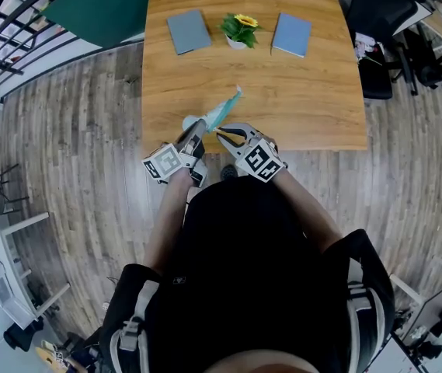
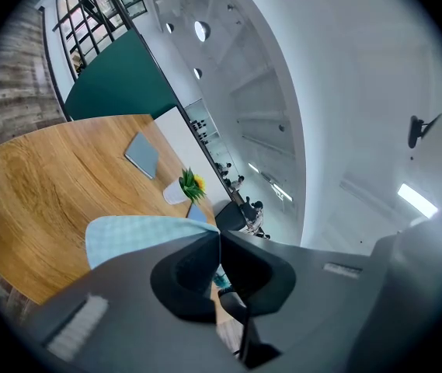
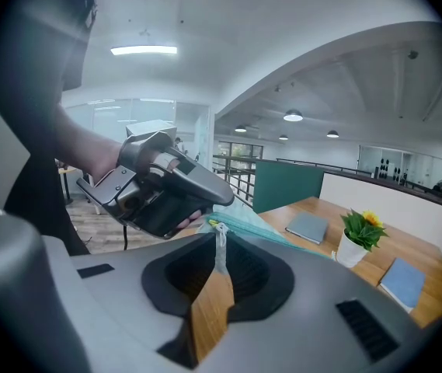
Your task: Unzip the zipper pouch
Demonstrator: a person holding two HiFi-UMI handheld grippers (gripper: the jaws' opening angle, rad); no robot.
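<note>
- The left gripper (image 2: 219, 234) has its jaws pressed together on the near edge of the zipper pouch (image 1: 222, 109). In the left gripper view the pale teal checked fabric fans out from the jaw tips toward 9 o'clock.
- The right gripper (image 3: 221, 241) has its jaws drawn to a narrow slit, and the zipper pull (image 3: 221, 249), a thin pale tab, is pinched between the tips. In the right gripper view a sliver of wood shows through the gap lower down.
- In the head view the pouch is held up off the table (image 1: 306, 99), over its near edge at about 6 o'clock. It slants from the two grippers toward 1 o'clock.
- The grippers sit side by side with their tips close together at the pouch's near end, the left at 9 o'clock of the right.
- The left marker cube (image 1: 164, 162) and the right marker cube (image 1: 261, 162) carry black-and-white square patterns; these are codes, not letters.
- Toward the table's far side, a potted plant (image 1: 240, 29) with a yellow flower stands at 12 o'clock.
- A grey notebook (image 1: 188, 31) lies at 11 o'clock and a blue notebook (image 1: 291, 34) at 1 o'clock. I can make out no print on either cover.
</note>
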